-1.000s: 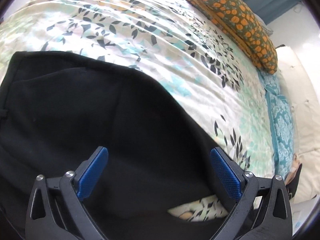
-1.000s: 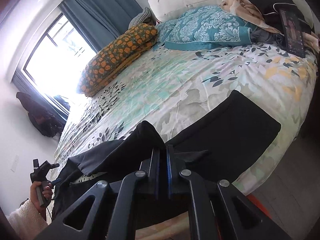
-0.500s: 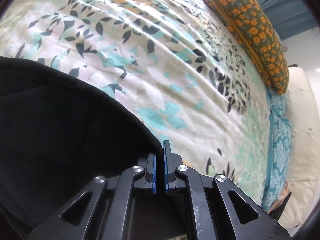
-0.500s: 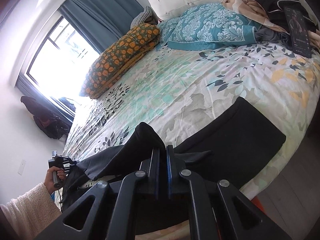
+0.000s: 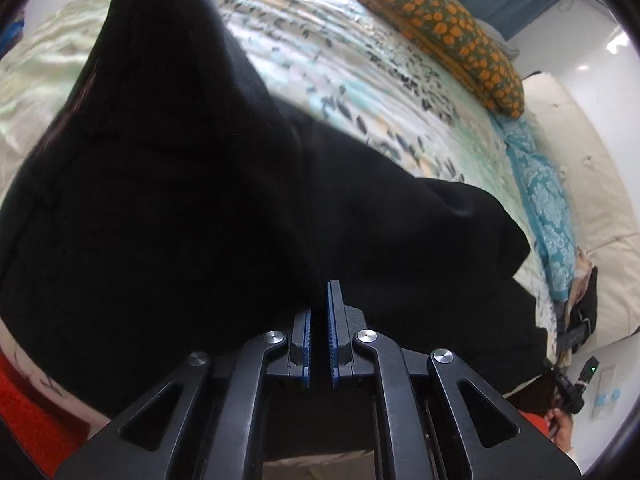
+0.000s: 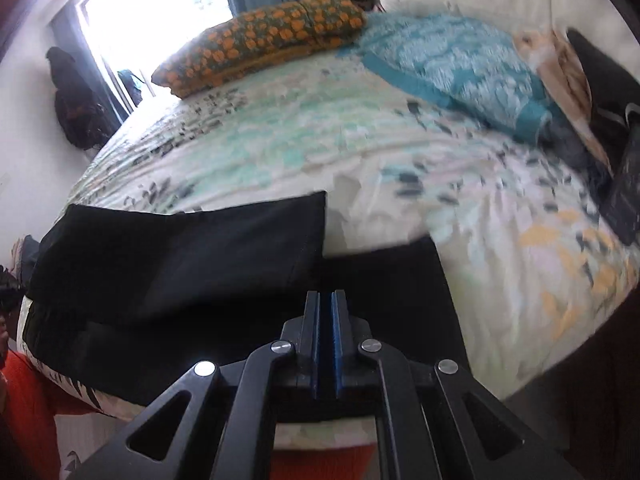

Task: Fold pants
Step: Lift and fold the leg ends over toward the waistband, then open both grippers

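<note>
Black pants point(image 5: 240, 220) lie on a floral bedspread point(image 5: 360, 80). My left gripper point(image 5: 319, 312) is shut on a pinch of their fabric. From the pads the cloth rises in a lifted sheet toward the upper left. In the right wrist view the pants point(image 6: 180, 256) lie along the near edge of the bed. One layer is folded over the other, and its hem ends just left of my right gripper point(image 6: 325, 300). That gripper is shut low over the black cloth and seems to pinch it. The pinch itself is hidden in the dark fabric.
An orange-spotted pillow point(image 6: 260, 40) and a teal patterned pillow point(image 6: 448, 64) lie at the head of the bed by a cream headboard point(image 5: 592, 160). Clothes and a dark flat object point(image 6: 624, 184) sit at the far right. Red floor covering point(image 6: 28, 420) shows below the bed edge.
The left gripper went from wide open to shut on the pants' edge, then swept across with the cloth, laying one layer over the other. The right gripper rolled and sank; its fabric peak flattened.
</note>
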The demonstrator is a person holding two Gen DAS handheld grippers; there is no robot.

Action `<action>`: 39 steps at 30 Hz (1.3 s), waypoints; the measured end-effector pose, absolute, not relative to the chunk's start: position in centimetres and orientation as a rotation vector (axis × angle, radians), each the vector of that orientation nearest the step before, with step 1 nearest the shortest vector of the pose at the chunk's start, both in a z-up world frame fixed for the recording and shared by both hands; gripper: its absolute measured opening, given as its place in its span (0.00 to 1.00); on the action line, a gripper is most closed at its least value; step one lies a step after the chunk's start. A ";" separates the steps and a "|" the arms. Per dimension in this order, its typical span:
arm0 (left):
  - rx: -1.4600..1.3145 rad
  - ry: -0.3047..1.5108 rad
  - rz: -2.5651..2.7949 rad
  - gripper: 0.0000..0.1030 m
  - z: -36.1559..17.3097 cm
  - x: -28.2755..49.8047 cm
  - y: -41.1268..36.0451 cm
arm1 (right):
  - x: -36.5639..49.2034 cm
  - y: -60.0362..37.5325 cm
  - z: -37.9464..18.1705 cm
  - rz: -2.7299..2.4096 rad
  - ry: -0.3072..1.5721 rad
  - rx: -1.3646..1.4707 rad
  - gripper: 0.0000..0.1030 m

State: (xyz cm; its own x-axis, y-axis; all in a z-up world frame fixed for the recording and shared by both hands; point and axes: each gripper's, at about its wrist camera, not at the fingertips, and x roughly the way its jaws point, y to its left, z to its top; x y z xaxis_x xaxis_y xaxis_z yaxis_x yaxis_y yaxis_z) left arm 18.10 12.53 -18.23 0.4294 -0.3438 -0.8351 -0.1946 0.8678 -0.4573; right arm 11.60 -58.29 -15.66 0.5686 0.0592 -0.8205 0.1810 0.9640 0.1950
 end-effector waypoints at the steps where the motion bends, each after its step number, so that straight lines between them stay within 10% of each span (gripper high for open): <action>1: -0.564 1.144 -0.096 0.05 -18.9 17.6 12.7 | 10.6 -59.3 -17.2 -0.100 1.004 0.334 0.07; 4: -0.538 1.123 -0.105 0.05 -18.8 17.6 12.3 | 7.0 -61.1 -18.1 -0.155 0.992 0.471 0.09; 8: -0.544 1.079 -0.108 0.05 -18.0 18.5 12.6 | 5.7 -61.4 -16.1 -0.107 0.906 0.609 0.38; 12: -0.576 1.070 -0.110 0.05 -18.0 18.6 13.0 | 9.7 -60.0 -15.2 -0.012 0.909 0.748 0.39; 21: -0.579 1.080 -0.112 0.05 -18.4 18.6 13.1 | 15.9 -60.3 -20.6 -0.189 1.045 0.950 0.39; 23: -0.583 1.094 -0.108 0.05 -18.8 18.9 13.1 | 15.7 -60.7 -21.4 -0.220 1.010 1.014 0.16; 25: -0.602 1.099 -0.108 0.05 -18.8 19.2 13.2 | 15.7 -60.8 -21.3 -0.243 0.997 0.999 0.13; 39: -0.491 1.113 -0.269 0.05 -16.0 13.6 7.1 | 9.5 -62.7 -13.1 -0.267 0.863 0.679 0.11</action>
State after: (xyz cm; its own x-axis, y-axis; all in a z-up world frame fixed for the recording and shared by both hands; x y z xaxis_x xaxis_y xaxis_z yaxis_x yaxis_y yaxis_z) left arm 13.60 7.06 -16.03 0.4252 -0.4445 -0.7884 -0.0347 0.8625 -0.5049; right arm 9.49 -62.70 -13.07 0.6335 0.0495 -0.7721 0.4766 0.7611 0.4399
